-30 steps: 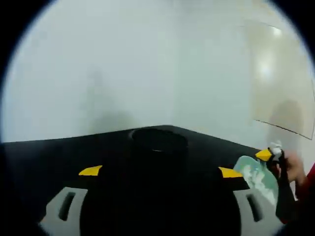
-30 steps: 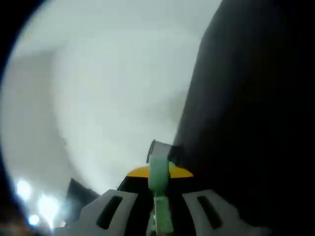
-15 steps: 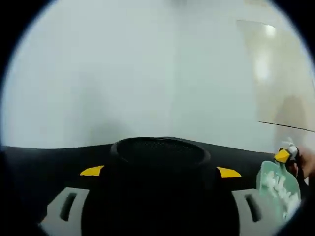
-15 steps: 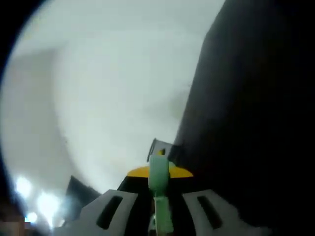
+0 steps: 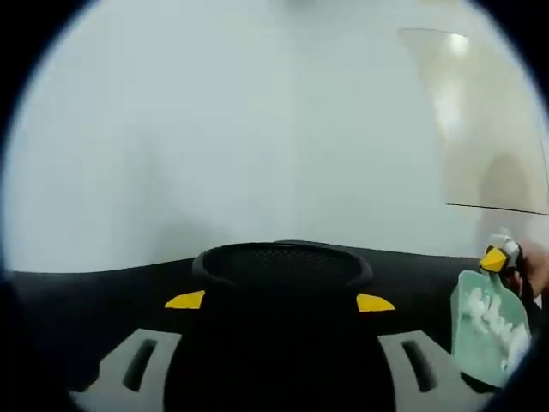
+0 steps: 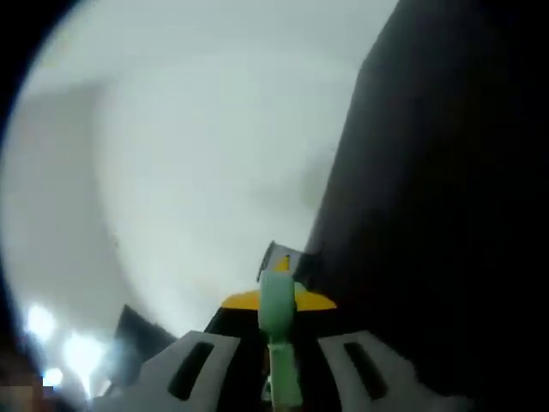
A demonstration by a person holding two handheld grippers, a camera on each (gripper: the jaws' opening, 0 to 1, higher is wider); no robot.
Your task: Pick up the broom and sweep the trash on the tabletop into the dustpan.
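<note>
Our right gripper fingers pinch the green broom handle; our left gripper fingers clasp a black dustpan between them.

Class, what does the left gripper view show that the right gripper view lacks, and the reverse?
Left gripper view: a round black mesh-topped object between its jaws, and the right gripper at the edge, holding a flat green tool. Right gripper view: bright lights low at left, that tool edge-on in shut jaws. Both: black tabletop, white wall.

Possibly a lab: bare white walls behind a black tabletop.
</note>
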